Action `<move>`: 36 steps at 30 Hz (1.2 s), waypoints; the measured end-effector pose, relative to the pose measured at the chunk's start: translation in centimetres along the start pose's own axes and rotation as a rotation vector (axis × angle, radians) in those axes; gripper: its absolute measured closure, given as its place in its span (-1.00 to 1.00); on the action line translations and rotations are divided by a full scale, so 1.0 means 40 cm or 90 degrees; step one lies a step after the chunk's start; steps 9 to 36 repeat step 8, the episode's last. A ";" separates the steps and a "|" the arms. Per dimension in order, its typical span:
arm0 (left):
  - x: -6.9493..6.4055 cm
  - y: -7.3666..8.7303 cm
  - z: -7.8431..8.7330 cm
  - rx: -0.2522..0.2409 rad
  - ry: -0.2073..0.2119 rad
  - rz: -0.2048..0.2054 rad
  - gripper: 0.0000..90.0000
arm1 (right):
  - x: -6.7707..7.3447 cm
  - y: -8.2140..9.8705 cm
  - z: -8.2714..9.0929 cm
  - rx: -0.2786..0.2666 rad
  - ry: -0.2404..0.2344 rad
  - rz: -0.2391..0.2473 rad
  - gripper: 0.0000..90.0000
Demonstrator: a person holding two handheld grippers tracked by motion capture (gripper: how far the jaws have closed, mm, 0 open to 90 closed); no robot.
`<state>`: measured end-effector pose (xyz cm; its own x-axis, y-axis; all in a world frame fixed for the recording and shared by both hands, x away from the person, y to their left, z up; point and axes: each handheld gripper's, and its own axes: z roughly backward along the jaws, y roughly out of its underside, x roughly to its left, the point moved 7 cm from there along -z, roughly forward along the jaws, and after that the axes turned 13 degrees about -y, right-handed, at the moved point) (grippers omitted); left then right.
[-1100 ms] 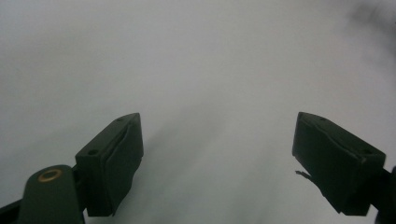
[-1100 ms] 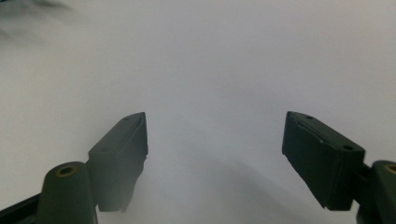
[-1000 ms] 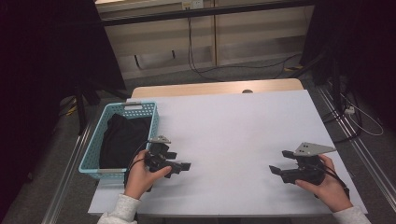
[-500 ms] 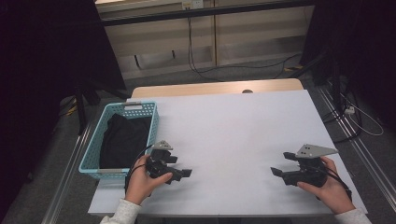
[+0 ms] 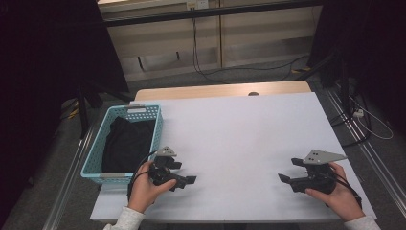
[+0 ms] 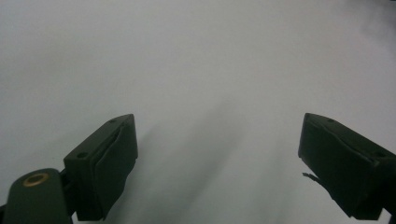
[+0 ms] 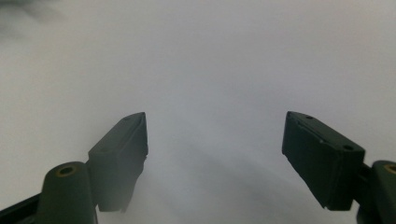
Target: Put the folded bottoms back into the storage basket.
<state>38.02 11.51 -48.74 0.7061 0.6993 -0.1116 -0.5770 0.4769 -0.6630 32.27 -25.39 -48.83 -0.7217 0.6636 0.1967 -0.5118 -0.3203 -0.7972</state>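
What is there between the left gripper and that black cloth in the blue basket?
Just the basket's near wall. The left gripper rests on the white table beside it, jaws open and empty; the black cloth lies inside, so reaching it means going over the rim.

Three cameras covering one table (image 5: 249, 143).

High view looking forward and down from above the near edge, taking in the whole tabletop, basket (image 5: 107, 143) at left, floor and cabinets beyond. Left gripper view riding low, peering along its own spread jaws, close over bare white tabletop (image 6: 196, 70). Right gripper view doing likewise over tabletop (image 7: 205, 65). Sharing that white surface across all three.
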 end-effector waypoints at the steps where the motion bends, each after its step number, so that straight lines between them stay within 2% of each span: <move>1: 0.000 -0.001 -0.001 -0.003 0.002 0.002 -0.74 | 0.000 0.000 -0.001 0.000 0.000 0.001 -0.51; 36: 0.001 -0.002 -0.003 -0.006 0.001 0.003 -0.75 | 0.000 0.001 -0.006 0.001 -0.001 -0.001 -0.51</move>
